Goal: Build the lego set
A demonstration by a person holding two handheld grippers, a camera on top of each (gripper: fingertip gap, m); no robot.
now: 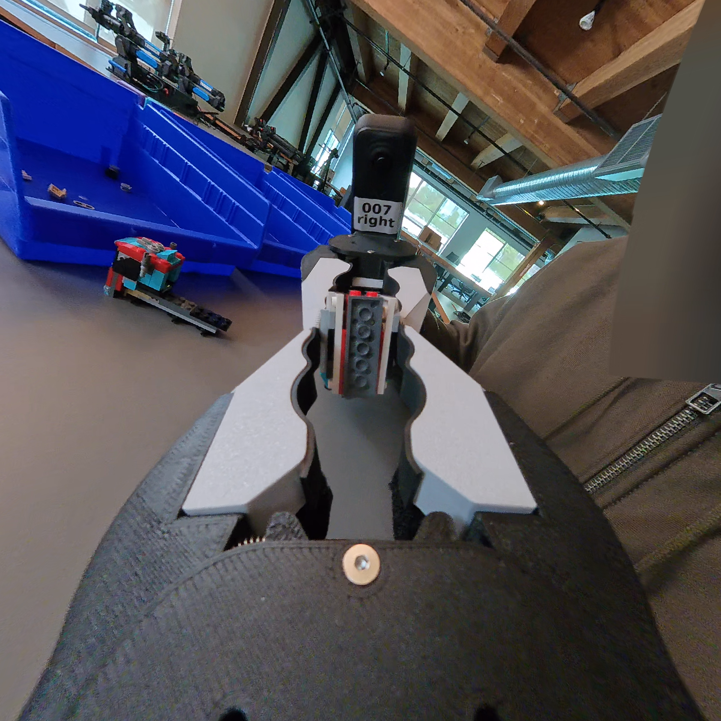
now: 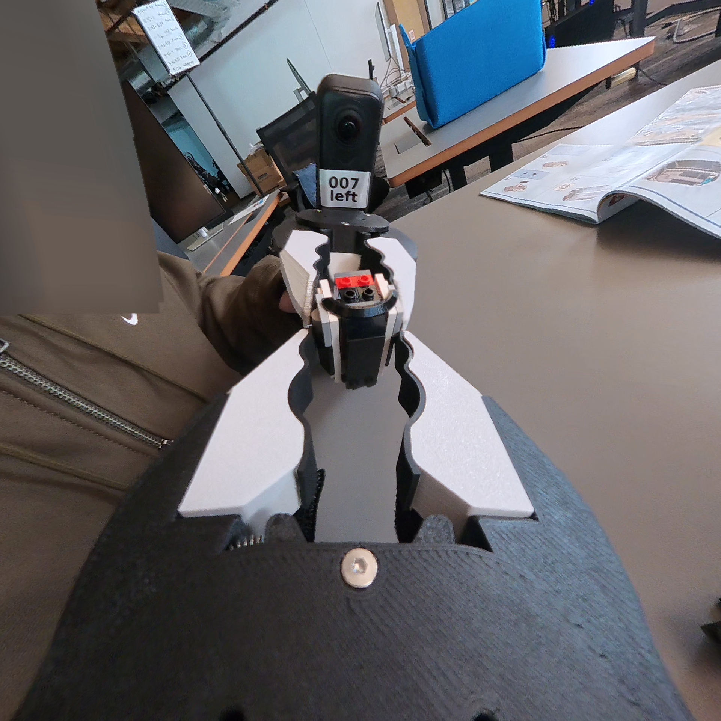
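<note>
- Brick assembly [image 1: 361, 347], white, red, grey and black: held above grey table [image 1: 117, 409], between both tools.
- Left gripper [image 1: 359, 351]: clamped on assembly's near end.
- Right gripper [image 2: 357, 353]: clamped on opposite end.
- Second brick model [image 1: 156, 277]: on table before blue bins [image 1: 128, 156].
- Open booklet [image 2: 624, 175]: on table, well apart.

This is a workshop-like office or lab in a loft building. Above and beyond the left gripper [image 1: 357, 353] run exposed timber beams [image 1: 487, 50], a silver ventilation duct [image 1: 546, 183] and tall windows [image 1: 437, 210]. To its left stand blue parts bins [image 1: 117, 156]. Beyond the right gripper [image 2: 357, 353] are long desks [image 2: 507, 113], a whiteboard [image 2: 166, 37] and a monitor [image 2: 183, 191].
</note>
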